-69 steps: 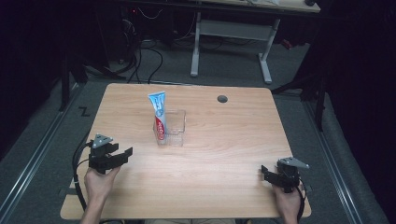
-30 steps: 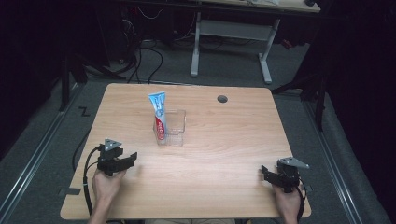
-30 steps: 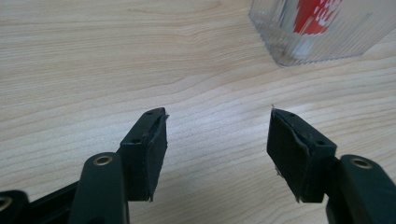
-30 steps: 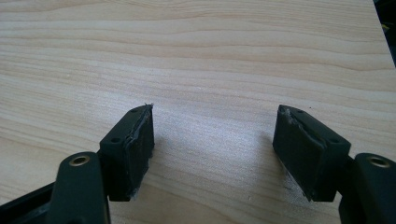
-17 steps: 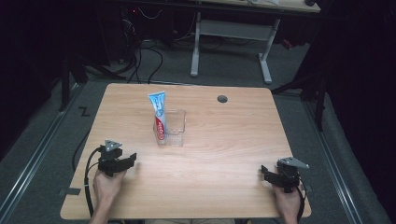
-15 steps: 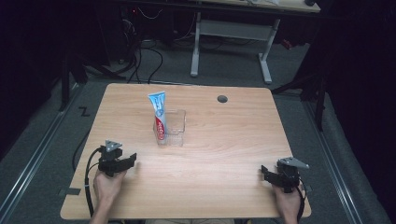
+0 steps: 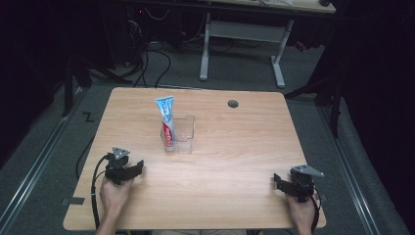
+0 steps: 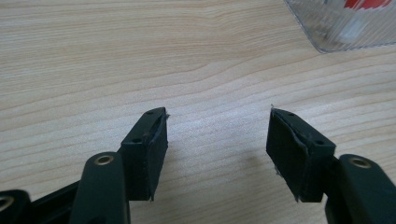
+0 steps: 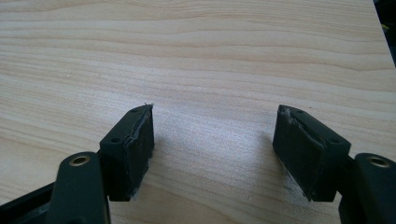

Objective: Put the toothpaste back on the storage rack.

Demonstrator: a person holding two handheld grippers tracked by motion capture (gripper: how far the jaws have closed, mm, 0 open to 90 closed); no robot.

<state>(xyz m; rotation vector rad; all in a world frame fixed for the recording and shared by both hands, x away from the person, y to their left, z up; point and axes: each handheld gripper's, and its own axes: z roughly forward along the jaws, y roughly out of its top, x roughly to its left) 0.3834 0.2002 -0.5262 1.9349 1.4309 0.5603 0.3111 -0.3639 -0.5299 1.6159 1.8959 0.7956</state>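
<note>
The big wooden counter [image 7: 235,147] takes up the middle of the high view. The floor around it is dark, and a white desk frame [image 7: 242,46] stands at the top of the frame.

A clear box [image 7: 180,134] sits a bit left of the middle of the counter. A toothpaste tube [image 7: 166,120] stands up in the box and leans on its left side. The tube is blue and white on top and red lower down. In the left gripper view, a corner of the clear box [image 8: 343,25] shows in the upper right of the frame.

The left gripper [image 7: 128,170] rests on the counter at the lower left, with a hand [image 7: 115,193] behind it. Its fingers [image 8: 144,149] are spread apart and hold nothing. Just bare wood lies between them.

The right gripper [image 7: 284,183] rests at the lower right, well apart from the box. Its fingers [image 9: 130,144] are spread apart too, with just wood between them.

A small round hole [image 7: 233,104] sits near the top edge of the counter.
</note>
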